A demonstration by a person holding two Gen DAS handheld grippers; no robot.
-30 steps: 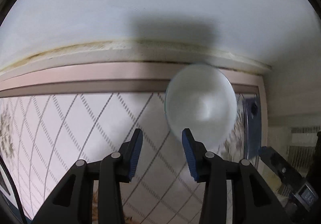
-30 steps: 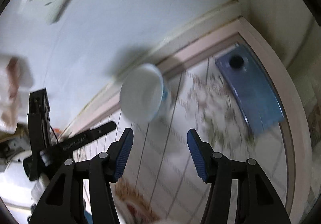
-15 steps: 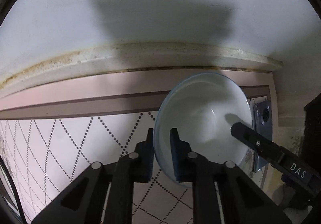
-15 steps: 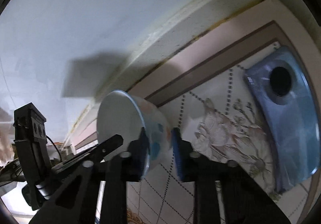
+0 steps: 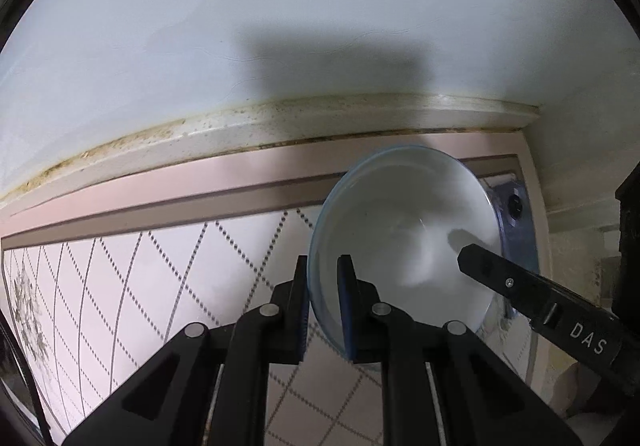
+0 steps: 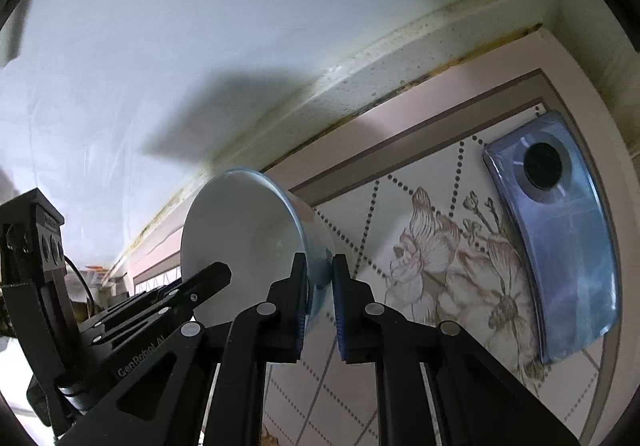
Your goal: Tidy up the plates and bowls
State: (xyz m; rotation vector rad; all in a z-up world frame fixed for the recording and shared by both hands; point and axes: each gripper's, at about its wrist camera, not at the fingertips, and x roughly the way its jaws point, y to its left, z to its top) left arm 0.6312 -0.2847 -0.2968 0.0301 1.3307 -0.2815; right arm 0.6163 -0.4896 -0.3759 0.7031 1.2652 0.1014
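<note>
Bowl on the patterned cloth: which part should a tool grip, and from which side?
Grip the bowl by its thin rim, from above, one finger inside and one outside the wall. It sits open side up, so only the rim offers a narrow edge. The left tool and right tool pinch opposite rim sides this way.

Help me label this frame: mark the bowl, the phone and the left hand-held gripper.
bowl (image 5: pixel 404 230): left wrist view, on its white inside.
phone (image 6: pixel 560 246): right wrist view, on its blue back below the camera ring.
left hand-held gripper (image 5: pixel 323 310): left wrist view, between the fingertips clamped on the bowl's rim.
</note>
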